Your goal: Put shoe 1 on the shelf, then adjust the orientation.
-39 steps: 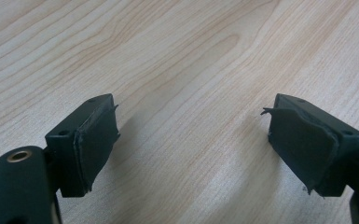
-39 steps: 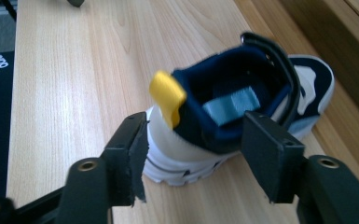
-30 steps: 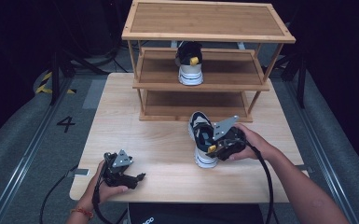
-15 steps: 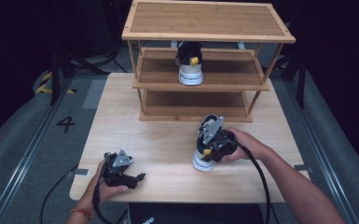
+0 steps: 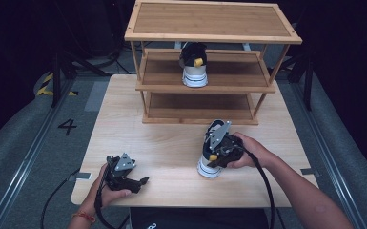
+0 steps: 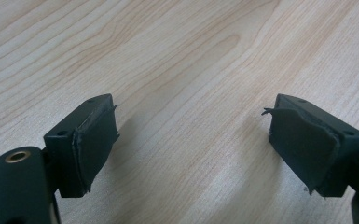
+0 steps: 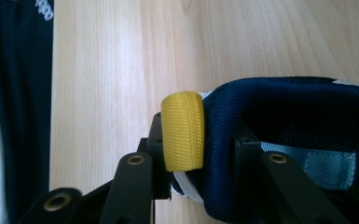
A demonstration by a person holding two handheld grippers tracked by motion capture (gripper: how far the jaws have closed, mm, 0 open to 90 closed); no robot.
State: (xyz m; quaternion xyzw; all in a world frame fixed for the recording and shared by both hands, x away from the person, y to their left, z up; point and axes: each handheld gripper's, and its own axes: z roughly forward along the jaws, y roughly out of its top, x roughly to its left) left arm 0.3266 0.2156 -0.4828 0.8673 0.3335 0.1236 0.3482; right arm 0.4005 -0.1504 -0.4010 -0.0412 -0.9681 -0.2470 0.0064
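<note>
Right gripper [image 5: 215, 153] clamps shoe [image 5: 213, 153] heel; jaws just closing.
Left gripper [image 6: 191, 140] wide open, holding nothing; floor mark "4" [image 5: 67, 126].

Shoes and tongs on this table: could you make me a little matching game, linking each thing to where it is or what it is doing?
Things:
1. shoe on the rack
2. shoe on the table
3. left tongs
4. right tongs

States:
A. open above bare wood
B. clamped on a heel collar beside a yellow loop
C. standing on the middle shelf
D. gripped at its heel

Pairs: 1-C, 2-D, 3-A, 4-B
</note>
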